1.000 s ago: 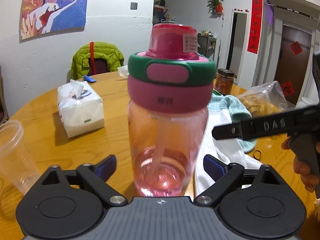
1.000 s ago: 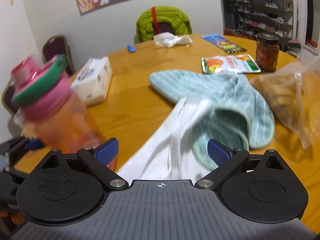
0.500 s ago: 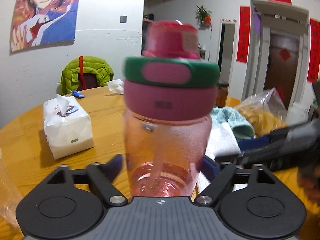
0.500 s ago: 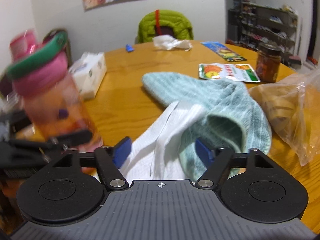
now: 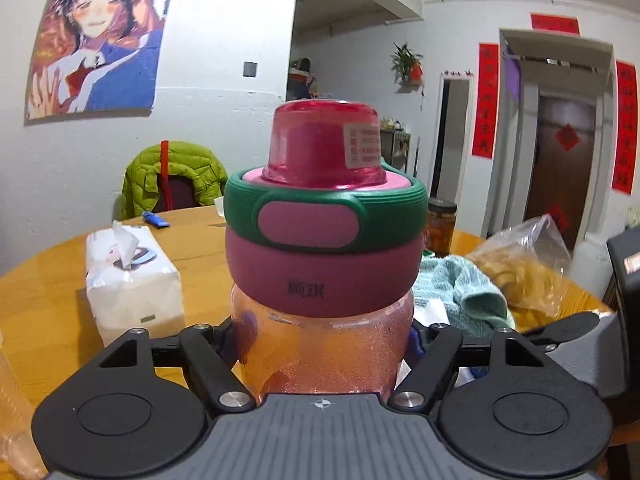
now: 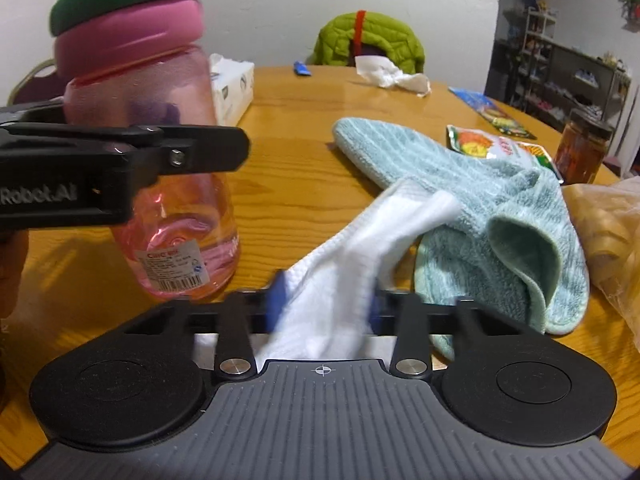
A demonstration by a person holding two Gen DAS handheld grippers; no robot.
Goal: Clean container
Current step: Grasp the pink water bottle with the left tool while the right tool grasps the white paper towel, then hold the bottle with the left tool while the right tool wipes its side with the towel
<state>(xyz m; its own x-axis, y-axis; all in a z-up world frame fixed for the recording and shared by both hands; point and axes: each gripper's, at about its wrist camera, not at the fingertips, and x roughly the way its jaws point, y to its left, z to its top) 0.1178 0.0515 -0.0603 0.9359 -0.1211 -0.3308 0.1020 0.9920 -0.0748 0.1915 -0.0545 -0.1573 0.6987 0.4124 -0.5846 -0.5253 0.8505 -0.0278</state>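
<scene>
A pink transparent water bottle point(image 5: 324, 344) with a pink collar and green lid ring fills the left wrist view. My left gripper point(image 5: 322, 340) is shut on its body and holds it upright above the table. It also shows in the right wrist view point(image 6: 160, 152) at the left, with the left gripper's finger point(image 6: 132, 156) across it. My right gripper point(image 6: 324, 300) is shut on a white cloth point(image 6: 360, 248) that trails onto the wooden table point(image 6: 288, 168).
A teal towel point(image 6: 500, 208) lies beside the white cloth. A tissue pack point(image 5: 132, 284), a jar point(image 6: 582, 152), snack packets point(image 6: 496, 144), a plastic bag point(image 6: 612, 232) and a clear cup point(image 5: 12, 408) sit on the table. A chair with a green jacket point(image 6: 368, 44) stands behind.
Both grippers were open a second ago. The left one closed on the bottle and lifted it. The right one closed on the white cloth.
</scene>
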